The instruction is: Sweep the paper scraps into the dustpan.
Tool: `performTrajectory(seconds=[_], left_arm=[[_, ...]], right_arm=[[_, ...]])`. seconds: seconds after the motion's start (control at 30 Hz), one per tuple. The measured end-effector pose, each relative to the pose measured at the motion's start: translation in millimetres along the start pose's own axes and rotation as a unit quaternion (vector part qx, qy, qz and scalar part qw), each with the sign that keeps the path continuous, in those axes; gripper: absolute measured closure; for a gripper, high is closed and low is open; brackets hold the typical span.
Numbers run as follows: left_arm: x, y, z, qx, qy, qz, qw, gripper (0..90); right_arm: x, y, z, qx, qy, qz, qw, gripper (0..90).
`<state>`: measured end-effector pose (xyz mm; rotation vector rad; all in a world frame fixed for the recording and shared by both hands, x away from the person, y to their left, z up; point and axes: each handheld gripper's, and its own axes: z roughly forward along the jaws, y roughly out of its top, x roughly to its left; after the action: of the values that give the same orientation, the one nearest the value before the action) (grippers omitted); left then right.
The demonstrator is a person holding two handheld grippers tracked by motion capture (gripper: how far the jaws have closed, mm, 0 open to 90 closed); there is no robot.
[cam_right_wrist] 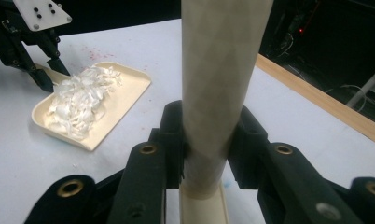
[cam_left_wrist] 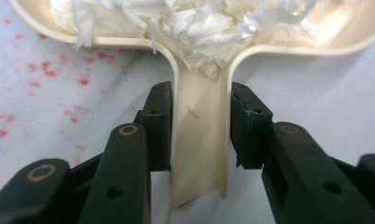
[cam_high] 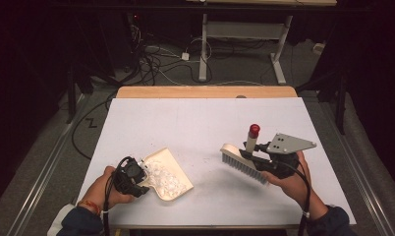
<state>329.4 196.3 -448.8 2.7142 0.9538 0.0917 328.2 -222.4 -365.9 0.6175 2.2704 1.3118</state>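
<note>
My left fingers (cam_left_wrist: 160, 121) are pinching the dustpan (cam_high: 168, 172) handle, lower left of the high view, white shreds (cam_high: 163, 176) sitting in the pan. My right gripper (cam_right_wrist: 206, 140) is clamping the brush (cam_high: 243, 161) handle, bristles hanging just above the table (cam_high: 195, 123), lower right.

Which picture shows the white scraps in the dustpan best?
The left gripper view: the white scraps sit close up and sharp in the dustpan. The right gripper view shows the whole pile farther off; the high view shows it small.
</note>
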Motion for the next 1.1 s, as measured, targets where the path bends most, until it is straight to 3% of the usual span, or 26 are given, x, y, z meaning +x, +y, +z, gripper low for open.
performTrajectory(seconds=[0.3,0.47,0.6,0.7,0.83,0.9,1.0,1.1], left_arm=[[4.1,3.7,2.9,-0.022,0.005,-0.022,0.9995,61.1],[9.5,4.3,3.8,-0.039,0.000,-0.051,0.9980,61.9],[17.1,3.5,2.6,-0.057,0.021,-0.089,0.9941,62.5],[24.7,5.0,3.1,-0.078,0.037,-0.123,0.9886,62.4],[32.9,7.2,7.5,-0.094,0.044,-0.155,0.9826,61.5],[32.1,6.8,9.4,-0.090,0.040,-0.155,0.9830,59.0],[20.5,5.9,9.5,-0.086,0.045,-0.148,0.9843,51.3],[6.4,4.2,7.4,-0.097,0.029,-0.139,0.9851,46.6]], right_arm=[[-16.6,-18.5,-36.1,0.018,-0.017,0.012,0.9996,70.7],[-22.5,-23.2,-52.7,0.033,-0.010,0.008,0.9994,70.6],[-32.3,-24.9,-66.0,0.040,0.000,0.008,0.9992,70.6],[-38.5,-29.3,-70.6,0.049,0.020,0.022,0.9983,70.7],[-41.9,-34.1,-70.8,0.073,0.048,0.021,0.9959,70.6],[-44.6,-36.1,-68.9,0.086,0.067,0.028,0.9937,70.6],[-49.5,-42.0,-62.2,0.103,0.082,0.038,0.9906,70.4],[-56.3,-46.6,-55.1,0.102,0.087,0.056,0.9893,70.2]])
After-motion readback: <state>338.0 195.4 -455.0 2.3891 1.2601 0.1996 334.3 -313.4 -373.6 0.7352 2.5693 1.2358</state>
